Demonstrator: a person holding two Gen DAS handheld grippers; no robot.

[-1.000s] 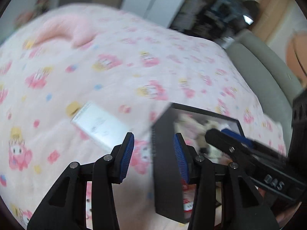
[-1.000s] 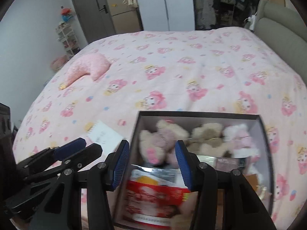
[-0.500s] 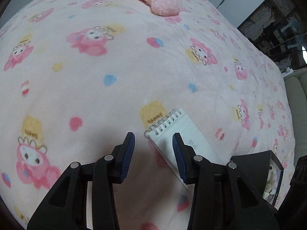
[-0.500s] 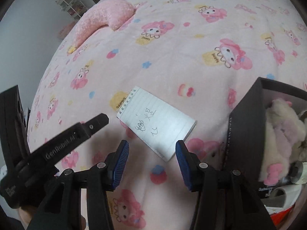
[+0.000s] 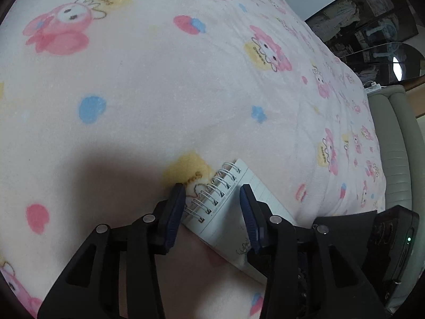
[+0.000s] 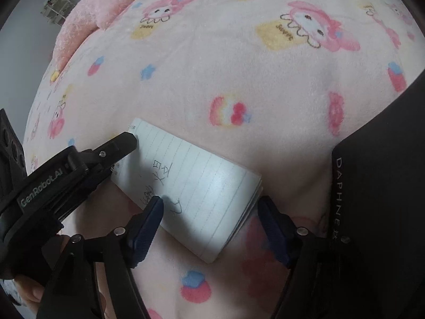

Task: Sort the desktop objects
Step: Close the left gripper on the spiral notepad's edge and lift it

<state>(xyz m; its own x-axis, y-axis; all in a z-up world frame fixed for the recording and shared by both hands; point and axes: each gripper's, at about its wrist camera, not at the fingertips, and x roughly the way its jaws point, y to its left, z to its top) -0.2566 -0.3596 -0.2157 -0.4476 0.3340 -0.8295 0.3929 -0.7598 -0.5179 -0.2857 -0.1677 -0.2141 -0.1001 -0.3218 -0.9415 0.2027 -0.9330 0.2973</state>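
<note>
Pick-up step: the white spiral-bound lined notepad (image 6: 191, 183) lies low-centre on the pink cartoon-print bed blanket (image 6: 239, 66), left gripper (image 5: 212, 204) and right gripper (image 6: 209, 223) jaws spread astride its ends, next closing, then lifting toward the black box (image 6: 385, 186).

Notepad (image 6: 191, 183) lies flat on the bed (image 6: 265, 66), spiral edge at its left end. Box (image 6: 385, 186) sits right of the notepad, just beside it, not touching. Plush pillow (image 6: 93, 24) is far-left on the bed, well apart from both. Left gripper (image 5: 212, 210) straddles the notepad's spiral end; right gripper (image 6: 209, 223) straddles the near-right end, one finger over the page, the other off the right edge. Headboard (image 5: 393, 159) is at the bed's right.
</note>
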